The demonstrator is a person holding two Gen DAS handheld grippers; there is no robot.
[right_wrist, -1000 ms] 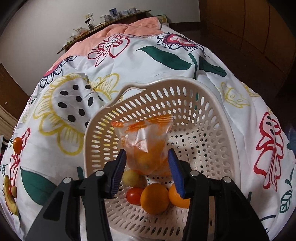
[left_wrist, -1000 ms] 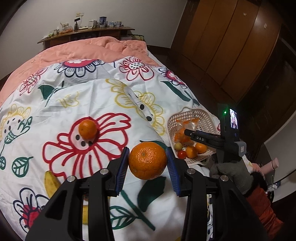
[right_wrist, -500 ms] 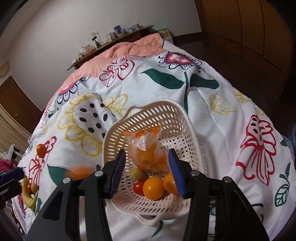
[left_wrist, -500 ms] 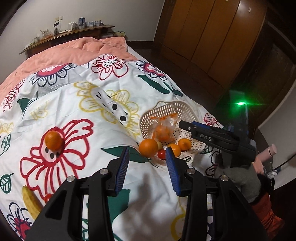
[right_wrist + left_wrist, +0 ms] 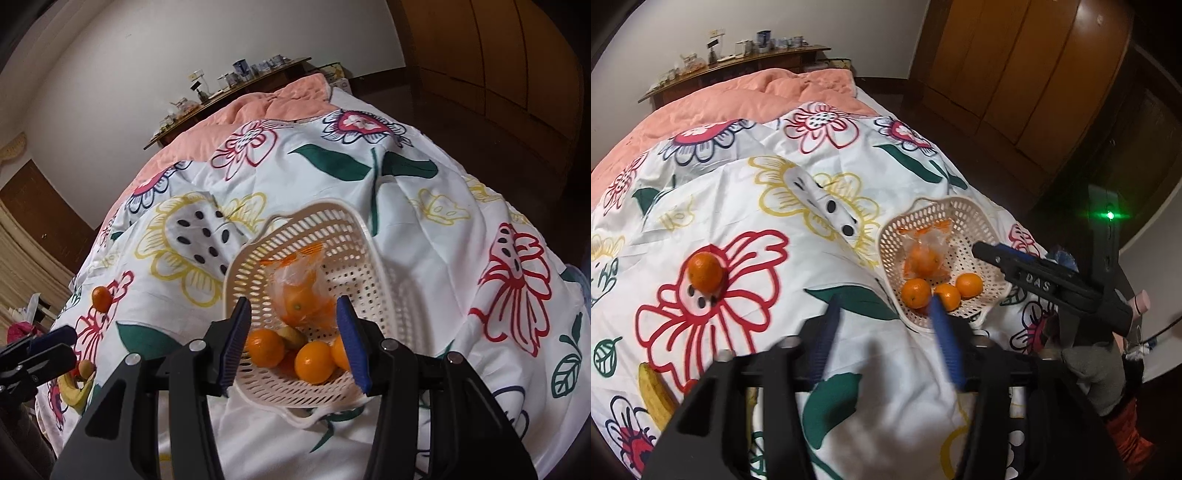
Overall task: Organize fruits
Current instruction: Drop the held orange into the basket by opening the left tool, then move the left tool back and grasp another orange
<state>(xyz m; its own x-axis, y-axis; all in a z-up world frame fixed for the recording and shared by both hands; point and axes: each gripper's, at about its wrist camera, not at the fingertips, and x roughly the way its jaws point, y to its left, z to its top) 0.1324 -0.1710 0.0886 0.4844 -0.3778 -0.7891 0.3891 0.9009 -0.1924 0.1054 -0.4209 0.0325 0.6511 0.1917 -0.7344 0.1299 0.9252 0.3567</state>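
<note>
A white perforated basket lies on the flowered bedspread. It holds three loose oranges, a clear bag of oranges, a red tomato and a small yellow-green fruit. My left gripper hovers just left of the basket, its blurred jaws opening with nothing between them. My right gripper hangs open and empty over the basket's near side. Another orange rests on a red printed flower to the left.
A banana and a small round fruit lie near the bed's left front edge. A pink quilt covers the far end. Wooden wardrobe doors stand to the right, and a cluttered shelf runs along the back wall.
The left gripper let go of the orange it held; that orange now lies in the basket and the jaws stand wider. The right gripper rose and drew back from the basket.
</note>
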